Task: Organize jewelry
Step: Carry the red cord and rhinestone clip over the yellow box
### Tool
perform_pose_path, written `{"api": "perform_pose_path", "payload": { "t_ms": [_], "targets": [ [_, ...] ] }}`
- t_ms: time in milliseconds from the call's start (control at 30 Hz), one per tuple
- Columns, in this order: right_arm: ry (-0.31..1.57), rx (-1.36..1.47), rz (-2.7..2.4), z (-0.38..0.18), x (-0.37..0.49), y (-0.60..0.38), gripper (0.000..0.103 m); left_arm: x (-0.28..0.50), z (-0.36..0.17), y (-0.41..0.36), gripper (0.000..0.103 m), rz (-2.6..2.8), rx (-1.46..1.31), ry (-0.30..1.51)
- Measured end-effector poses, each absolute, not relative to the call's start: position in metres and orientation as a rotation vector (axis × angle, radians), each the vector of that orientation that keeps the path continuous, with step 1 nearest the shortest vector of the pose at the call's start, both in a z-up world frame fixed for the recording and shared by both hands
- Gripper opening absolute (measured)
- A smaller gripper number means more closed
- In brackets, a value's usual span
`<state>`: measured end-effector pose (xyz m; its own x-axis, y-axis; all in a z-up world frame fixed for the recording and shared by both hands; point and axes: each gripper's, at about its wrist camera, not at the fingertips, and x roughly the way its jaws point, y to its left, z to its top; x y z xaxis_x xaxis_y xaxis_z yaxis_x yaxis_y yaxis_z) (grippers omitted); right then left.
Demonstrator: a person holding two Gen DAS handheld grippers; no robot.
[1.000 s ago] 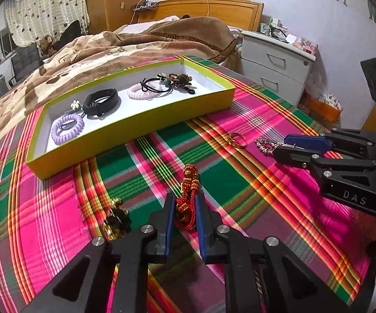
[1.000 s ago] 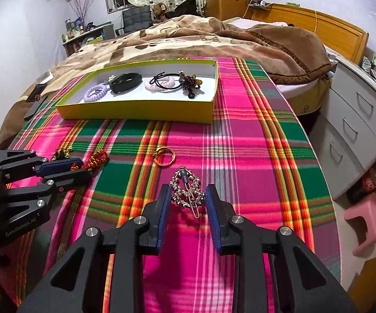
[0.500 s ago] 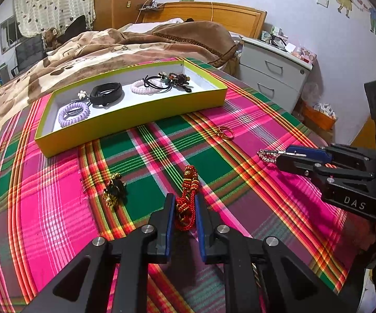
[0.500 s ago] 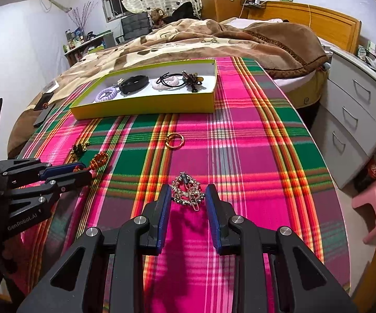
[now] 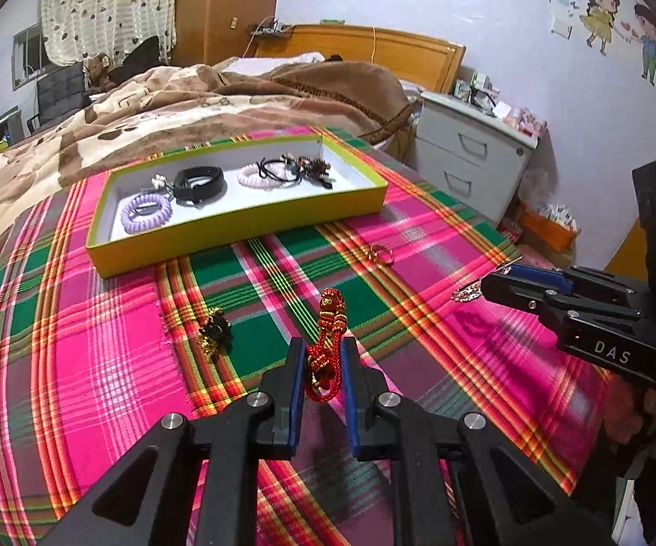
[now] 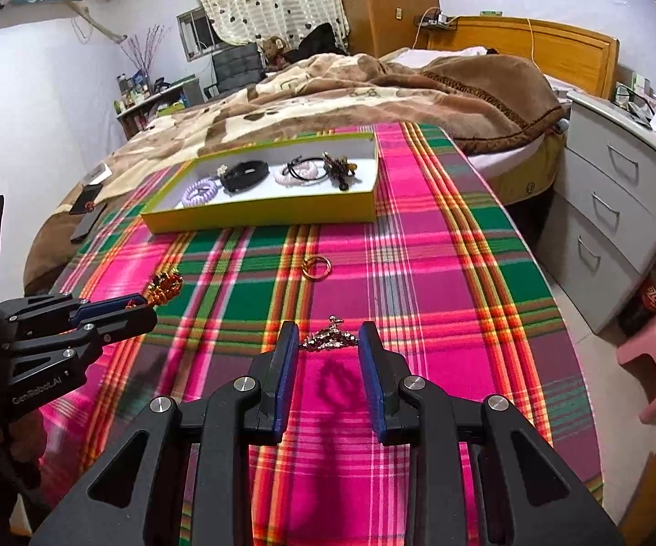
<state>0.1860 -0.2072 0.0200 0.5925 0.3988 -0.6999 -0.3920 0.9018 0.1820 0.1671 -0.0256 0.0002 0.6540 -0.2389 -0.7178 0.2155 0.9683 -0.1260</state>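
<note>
Plaid blanket [image 6: 441,273] covers the bed w/ a yellow tray [image 5: 255,232] at the far end, hair ties inside. Left claw [image 5: 321,364] is clamped on the red cord bracelet [image 5: 325,346], lifted. Right claw [image 6: 328,341] pinches the silver hair clip [image 6: 328,339], off the blanket. Gold ring [image 6: 318,267] lies btw tray & claws.

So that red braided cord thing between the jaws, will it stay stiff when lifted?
Probably not: the red cord bracelet looks like knotted string, so it should droop from the left gripper. It seems light, and its woven surface likely grips rather than slips.
</note>
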Motion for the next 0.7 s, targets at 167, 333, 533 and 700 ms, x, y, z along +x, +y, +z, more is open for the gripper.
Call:
{"api": "perform_pose_path", "payload": {
  "t_ms": [167, 333, 533, 700],
  "targets": [
    [0.803, 0.012, 0.464, 0.025, 0.185, -0.205, 0.028, 0.164, 0.007, -0.022, 0.015, -0.252, -0.043, 0.802],
    [0.78, 0.019, 0.467, 0.034, 0.186, -0.203, 0.028, 0.163, 0.015, -0.016, 0.015, -0.245, -0.064, 0.783],
    [0.736, 0.017, 0.482, 0.05, 0.189, -0.194, 0.028, 0.165, 0.029, -0.005, 0.015, -0.229, -0.079, 0.743],
    [0.707, 0.009, 0.496, 0.06, 0.195, -0.184, 0.028, 0.17, 0.042, 0.005, 0.015, -0.216, -0.092, 0.706]
  ]
}}
